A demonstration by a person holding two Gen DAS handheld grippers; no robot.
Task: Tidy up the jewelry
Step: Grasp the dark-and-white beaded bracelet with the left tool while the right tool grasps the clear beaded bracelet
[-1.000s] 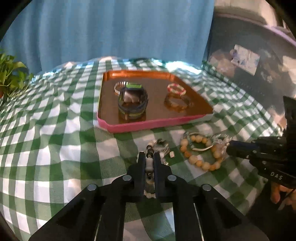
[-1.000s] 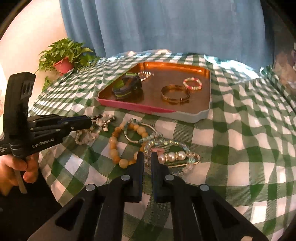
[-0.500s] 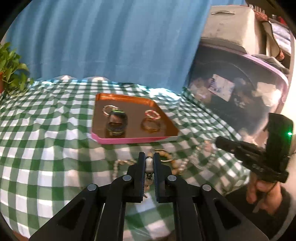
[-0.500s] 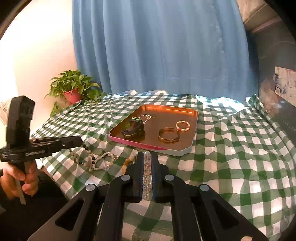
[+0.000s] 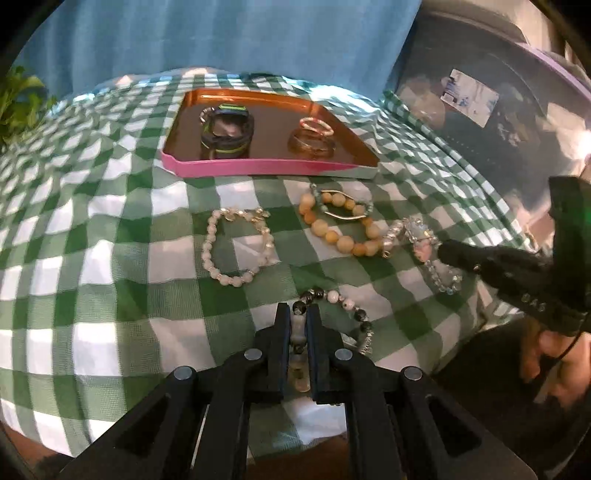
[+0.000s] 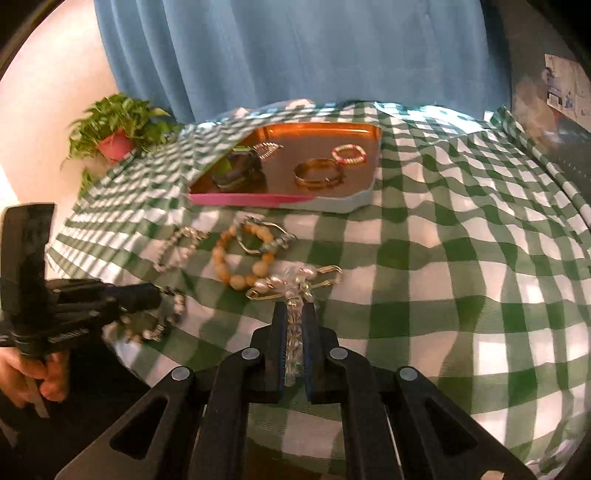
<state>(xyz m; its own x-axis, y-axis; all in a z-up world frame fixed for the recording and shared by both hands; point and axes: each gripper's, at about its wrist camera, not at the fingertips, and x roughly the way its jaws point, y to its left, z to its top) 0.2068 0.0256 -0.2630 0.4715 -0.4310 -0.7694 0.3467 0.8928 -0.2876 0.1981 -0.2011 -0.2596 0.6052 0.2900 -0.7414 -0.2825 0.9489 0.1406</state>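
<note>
Both my tongs pinch beaded bracelets at the near edge of the checked cloth.

My left gripper (image 5: 297, 314) is closed on the black-and-white bead bracelet (image 5: 341, 306); my right gripper (image 6: 294, 314) clamps the clear crystal bracelet (image 6: 293, 332). The orange bead bracelet (image 5: 341, 230) and pale bead bracelet (image 5: 236, 245) lie between them and the copper tray (image 5: 258, 166).

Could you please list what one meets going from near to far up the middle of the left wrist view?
Left gripper shut on the black-and-white bead bracelet → cream bead bracelet → pink-rimmed tray → dark band in the tray → blue curtain.
</note>
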